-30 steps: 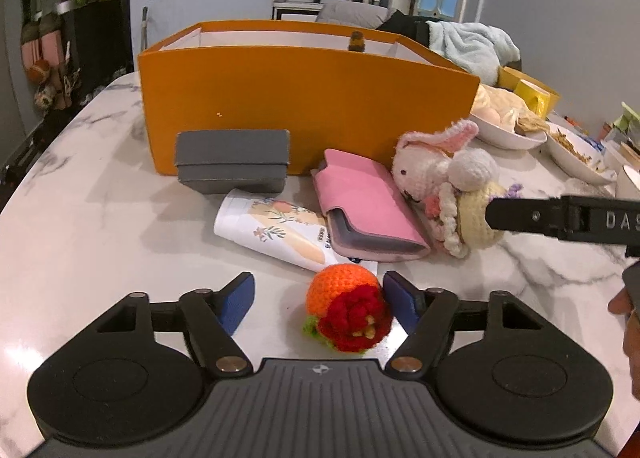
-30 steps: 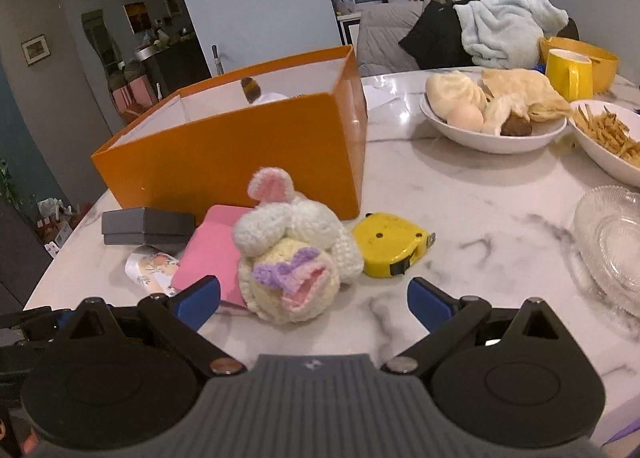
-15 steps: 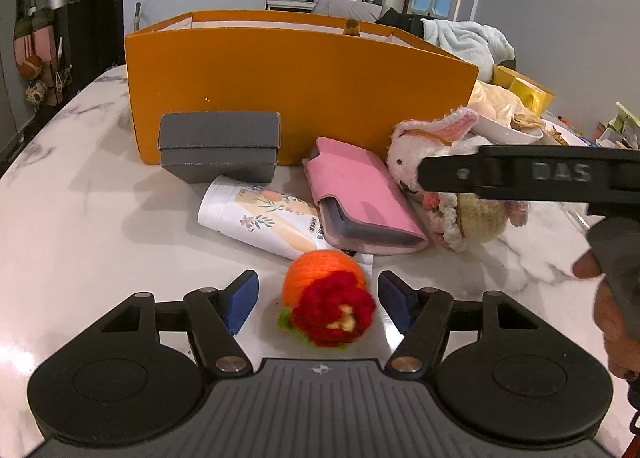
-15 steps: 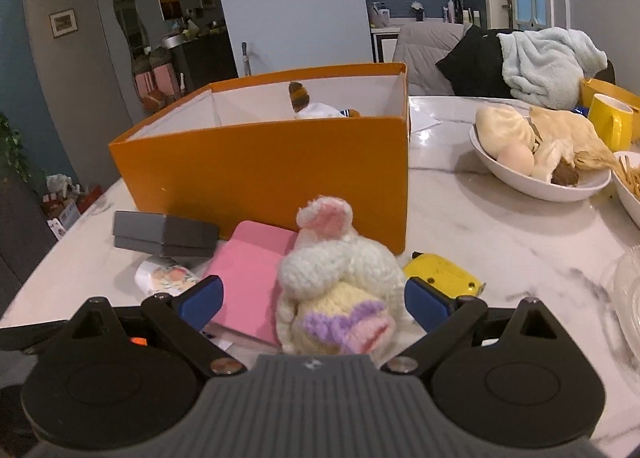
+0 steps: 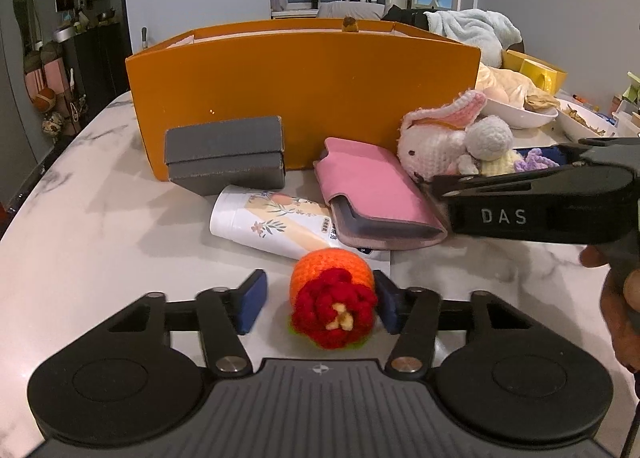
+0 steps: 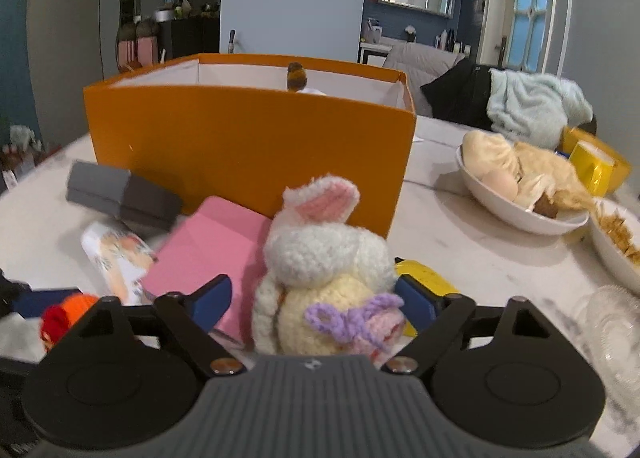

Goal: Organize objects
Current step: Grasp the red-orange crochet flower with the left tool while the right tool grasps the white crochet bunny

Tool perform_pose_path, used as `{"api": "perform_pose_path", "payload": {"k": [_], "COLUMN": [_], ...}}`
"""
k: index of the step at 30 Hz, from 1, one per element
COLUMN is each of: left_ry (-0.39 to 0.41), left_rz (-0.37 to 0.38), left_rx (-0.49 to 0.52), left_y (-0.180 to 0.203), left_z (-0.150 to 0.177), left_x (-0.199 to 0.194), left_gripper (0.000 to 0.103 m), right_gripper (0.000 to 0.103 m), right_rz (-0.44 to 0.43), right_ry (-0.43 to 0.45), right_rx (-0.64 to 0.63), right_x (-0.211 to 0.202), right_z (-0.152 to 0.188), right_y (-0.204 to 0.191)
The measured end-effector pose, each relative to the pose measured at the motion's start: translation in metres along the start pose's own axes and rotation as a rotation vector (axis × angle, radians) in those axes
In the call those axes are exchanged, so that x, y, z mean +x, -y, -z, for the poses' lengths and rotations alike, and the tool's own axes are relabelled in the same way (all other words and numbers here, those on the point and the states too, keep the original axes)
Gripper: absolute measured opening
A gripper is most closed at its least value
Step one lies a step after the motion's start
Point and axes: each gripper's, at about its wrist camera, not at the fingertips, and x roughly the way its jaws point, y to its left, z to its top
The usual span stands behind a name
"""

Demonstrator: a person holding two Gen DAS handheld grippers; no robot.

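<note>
Over the last second both grippers have advanced on the bench and narrowed around their targets, and the right one now crosses the left view's right side.

Left wrist view: the left gripper (image 5: 320,294) stands spread around a crocheted orange-and-red flower (image 5: 334,298); its right pad touches the yarn, while its left pad shows a gap. Beyond lie a printed white tube (image 5: 276,220), a pink wallet (image 5: 376,190), a grey box (image 5: 226,154) and the orange box (image 5: 304,90). We judge the grasp half made: the gripper should be centred on the flower before closing, so the soft yarn compresses evenly rather than rolling leftward.

Right wrist view: the right gripper (image 6: 316,298) brackets a crocheted rabbit (image 6: 326,270) that rests partly on the wallet, with a yellow tape measure (image 6: 426,278) just behind the right pad. The pads sit close beside the body, but we cannot tell whether they press it. We would close on the round body rather than the ear, and lift straight up to clear the orange box's near wall.
</note>
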Motion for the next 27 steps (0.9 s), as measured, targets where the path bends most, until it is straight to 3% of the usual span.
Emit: {"api": "perform_pose_path", "payload": {"k": [1, 6, 27], "left_ry": [0.001, -0.024, -0.088], "left_rz": [0.004, 0.004, -0.041], "left_rx": [0.005, -0.001, -0.039], "left_y": [0.0, -0.003, -0.015], "left_z": [-0.001, -0.002, -0.001], "left_x": [-0.001, -0.001, -0.015], "left_gripper": [0.046, 0.046, 0.046], "right_gripper": [0.072, 0.065, 0.065], "right_rz": [0.002, -0.019, -0.055], "right_ry": [0.002, -0.01, -0.049], "right_rx": [-0.003, 0.013, 0.058], "right_x": [-0.001, -0.009, -0.066], "right_z": [0.001, 0.0, 0.011], "right_y": [0.002, 0.007, -0.001]}}
